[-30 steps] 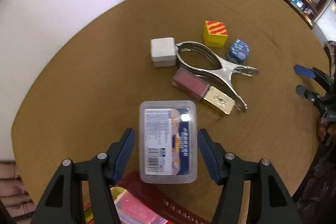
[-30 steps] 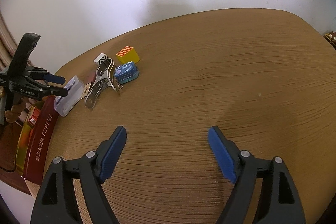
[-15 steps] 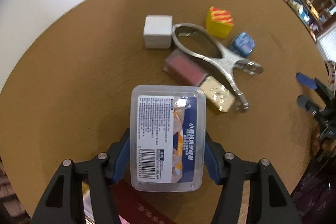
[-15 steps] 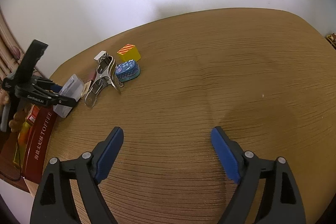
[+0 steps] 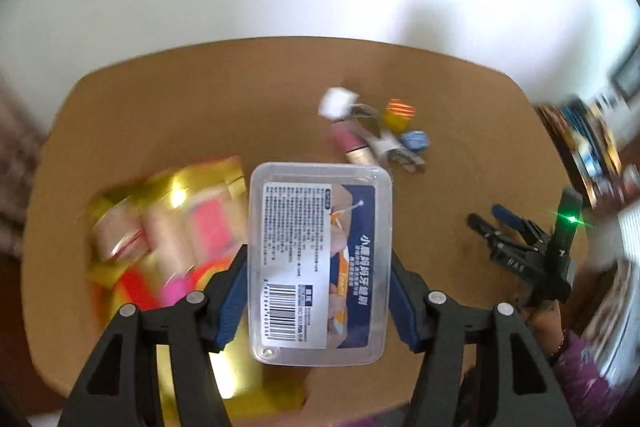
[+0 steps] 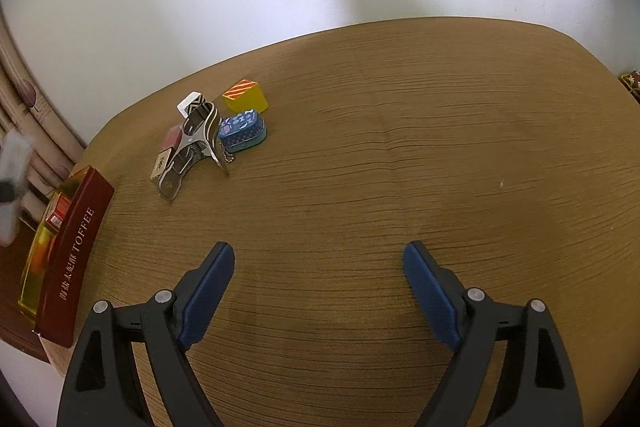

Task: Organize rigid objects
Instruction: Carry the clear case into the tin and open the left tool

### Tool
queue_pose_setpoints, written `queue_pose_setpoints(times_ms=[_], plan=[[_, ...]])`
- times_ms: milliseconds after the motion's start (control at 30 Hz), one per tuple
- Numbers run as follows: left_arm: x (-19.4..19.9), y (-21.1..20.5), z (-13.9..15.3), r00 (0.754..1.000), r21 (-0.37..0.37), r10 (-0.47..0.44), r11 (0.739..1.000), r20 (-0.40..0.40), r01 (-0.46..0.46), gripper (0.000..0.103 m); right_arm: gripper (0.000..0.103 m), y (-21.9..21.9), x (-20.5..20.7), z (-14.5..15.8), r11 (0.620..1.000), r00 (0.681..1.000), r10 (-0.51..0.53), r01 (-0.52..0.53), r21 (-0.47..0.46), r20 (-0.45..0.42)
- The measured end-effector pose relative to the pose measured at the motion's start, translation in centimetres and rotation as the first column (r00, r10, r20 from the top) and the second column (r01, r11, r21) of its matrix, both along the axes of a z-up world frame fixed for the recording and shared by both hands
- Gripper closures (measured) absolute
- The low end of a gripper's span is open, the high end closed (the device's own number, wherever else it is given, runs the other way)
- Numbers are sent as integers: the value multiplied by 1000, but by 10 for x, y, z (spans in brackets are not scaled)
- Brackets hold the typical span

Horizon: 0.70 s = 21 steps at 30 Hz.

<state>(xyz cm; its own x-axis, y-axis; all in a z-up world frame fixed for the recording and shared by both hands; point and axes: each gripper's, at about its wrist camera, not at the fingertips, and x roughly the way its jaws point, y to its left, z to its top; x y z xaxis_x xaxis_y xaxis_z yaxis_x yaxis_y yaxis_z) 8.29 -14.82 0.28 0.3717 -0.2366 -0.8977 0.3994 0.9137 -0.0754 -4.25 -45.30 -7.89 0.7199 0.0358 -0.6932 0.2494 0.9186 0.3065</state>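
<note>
My left gripper (image 5: 318,255) is shut on a clear plastic box (image 5: 316,211) with a printed label, its blue pads pressing both long sides. The box hangs in the air, just right of an open red and gold toffee box (image 5: 168,227) that shows blurred below. My right gripper (image 6: 318,259) stands open over bare tabletop with nothing between its fingers; it also shows as the black right gripper (image 5: 485,214) in the left wrist view. On the table lie a white cube (image 6: 191,103), a yellow striped cube (image 6: 245,97), a blue tin (image 6: 242,127), a metal clip (image 6: 192,147) and a pink and gold bar (image 6: 166,151).
The toffee box (image 6: 76,247) sits at the left edge of the round wooden table (image 6: 400,167), with sweets inside. A white wall stands behind the table. A person's purple sleeve (image 5: 580,367) is at the lower right. Cluttered shelves blur at the far right.
My left gripper has lifted the plastic box off the table, rolled, and carried it away from the cluster to beside the toffee box. The right gripper stayed put, its jaws a little wider.
</note>
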Motion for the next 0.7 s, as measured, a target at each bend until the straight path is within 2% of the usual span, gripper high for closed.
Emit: queue_pose_setpoints(times_ms=[33,100,167,233,367,467,700], plan=[[-2,-5,1,1000,2,27,1000,6,-27,41,18,0,1,0,1000,1000,1,-1,1,0],[-6,29,11,992,9,129,992,-2,-129,41,18,0,0,0,1000,1000,-1,1,2,1],[-7,60,15,985,19,172,985,-17,-172,41,18,3,5,0,1000,1000,1,-1,-3,0],[-16,83,7,973,69,232,971,-4,-231,41,18,4,4,0,1000,1000,1,-1,-4,1],[-23,106,-9,965,112,261,959,15,-261,41,18,5,5,-1,1000,1000,0,0,-6,0],[-18,105,-24,968,133,249,959,26,-250,41,18,6,5,-1,1000,1000,-2,2,-13,-3],[1,110,-74,963,142,269,955,-32,-262,40,16,7,8,-2,1000,1000,2,-3,-29,-14]])
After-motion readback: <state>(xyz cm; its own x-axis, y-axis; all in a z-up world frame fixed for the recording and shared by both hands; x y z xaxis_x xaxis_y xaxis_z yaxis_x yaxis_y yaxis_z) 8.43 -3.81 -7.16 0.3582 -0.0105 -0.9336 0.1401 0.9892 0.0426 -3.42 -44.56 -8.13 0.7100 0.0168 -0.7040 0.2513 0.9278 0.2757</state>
